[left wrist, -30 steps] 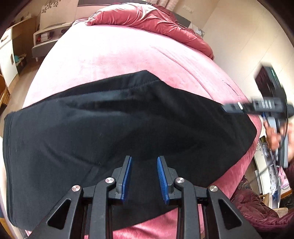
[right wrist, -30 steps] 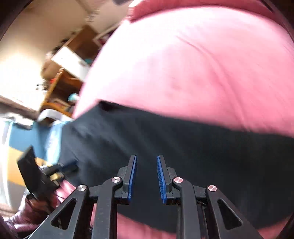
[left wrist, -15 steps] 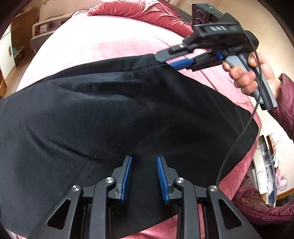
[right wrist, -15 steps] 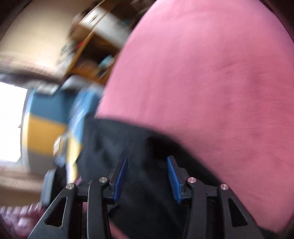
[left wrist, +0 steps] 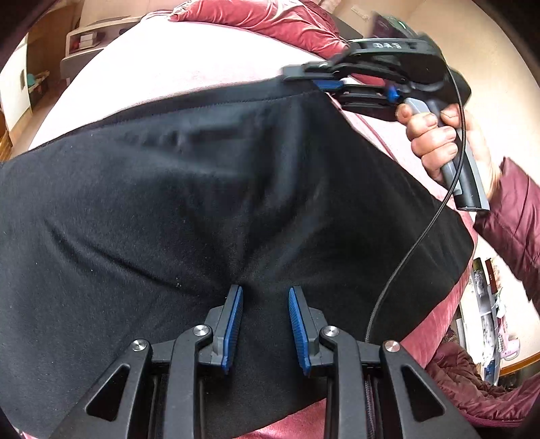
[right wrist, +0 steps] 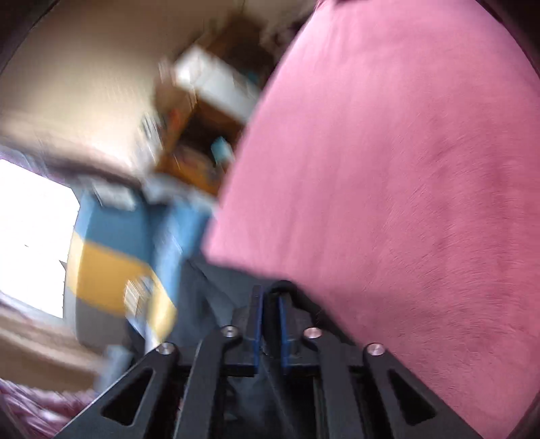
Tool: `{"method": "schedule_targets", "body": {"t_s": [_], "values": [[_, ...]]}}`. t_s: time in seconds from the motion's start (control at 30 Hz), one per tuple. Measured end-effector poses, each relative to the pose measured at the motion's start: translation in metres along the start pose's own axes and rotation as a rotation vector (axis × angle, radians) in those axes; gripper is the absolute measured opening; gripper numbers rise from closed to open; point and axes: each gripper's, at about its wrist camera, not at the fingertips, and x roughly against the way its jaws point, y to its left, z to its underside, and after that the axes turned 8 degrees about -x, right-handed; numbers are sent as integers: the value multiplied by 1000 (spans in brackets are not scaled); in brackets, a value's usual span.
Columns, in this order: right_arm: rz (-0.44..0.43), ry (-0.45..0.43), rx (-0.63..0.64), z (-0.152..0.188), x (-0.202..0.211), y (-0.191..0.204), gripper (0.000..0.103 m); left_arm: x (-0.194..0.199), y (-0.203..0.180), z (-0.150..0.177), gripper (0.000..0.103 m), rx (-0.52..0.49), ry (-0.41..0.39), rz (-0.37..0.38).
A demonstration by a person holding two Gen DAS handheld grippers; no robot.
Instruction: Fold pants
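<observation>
Pink bedspread [left wrist: 189,67] covers pretty much the whole bed. Crumpled red duvet [left wrist: 270,20] is bunched at 12 o'clock, white cabinet [left wrist: 87,37] off at 10. Other view's blurry: wooden shelf [right wrist: 206,135] at 11, bright window [right wrist: 33,236] at 9.

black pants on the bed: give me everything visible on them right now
The black pants lie spread across the pink bedspread, matte, soft-looking fabric with shallow wrinkles. A stitched hem runs along the far edge. The near edge hangs over the bedside. The right gripper, its jaws shut, pinches the far corner at that hem; its own view shows dark cloth between the blue pads. The left gripper sits over the near middle, jaws partly open, where the cloth puckers; contact there is unclear.
</observation>
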Motion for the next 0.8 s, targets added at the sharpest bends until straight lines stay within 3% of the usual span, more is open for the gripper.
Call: {"method": "schedule_targets", "body": {"t_s": [0.07, 0.2, 0.3, 0.33, 0.37, 0.4, 0.5, 0.57, 0.6, 0.63, 0.67, 0.7, 0.77, 0.8], "values": [[44, -60, -73, -4, 11, -20, 1, -3, 2, 1, 29, 8, 2, -1], [160, -33, -74, 0, 14, -25, 5, 1, 5, 0, 29, 14, 5, -1], [132, -74, -28, 10, 30, -9, 5, 8, 10, 0, 29, 25, -7, 12], [132, -75, -15, 12, 37, -5, 8, 10, 11, 0, 29, 26, -11, 10], [153, -82, 6, 18, 44, 4, 20, 12, 11, 1, 29, 26, -18, 7], [161, -82, 26, 23, 47, 10, 26, 18, 13, 2, 29, 24, -38, 2], [133, -41, 74, 37, 50, 26, 28, 37, 21, 0, 29, 33, -92, -22], [228, -35, 145, 48, 36, 41, 40, 46, 33, 1, 29, 61, -118, -45], [275, -30, 178, 50, 31, 46, 41, 49, 38, 1, 29, 72, -121, -56], [326, -12, 209, 51, 22, 49, 41, 52, 47, 2, 29, 93, -123, -80], [388, 13, 230, 52, 13, 46, 35, 54, 54, 3, 29, 109, -121, -98], [468, 36, 256, 52, 0, 44, 10, 55, 63, 6, 29, 131, -107, -137], [567, 44, 290, 50, -14, 39, 9, 52, 82, 13, 29, 180, -63, -218], [584, 30, 278, 45, -18, 35, 8, 51, 91, 18, 27, 208, -54, -213]]}}
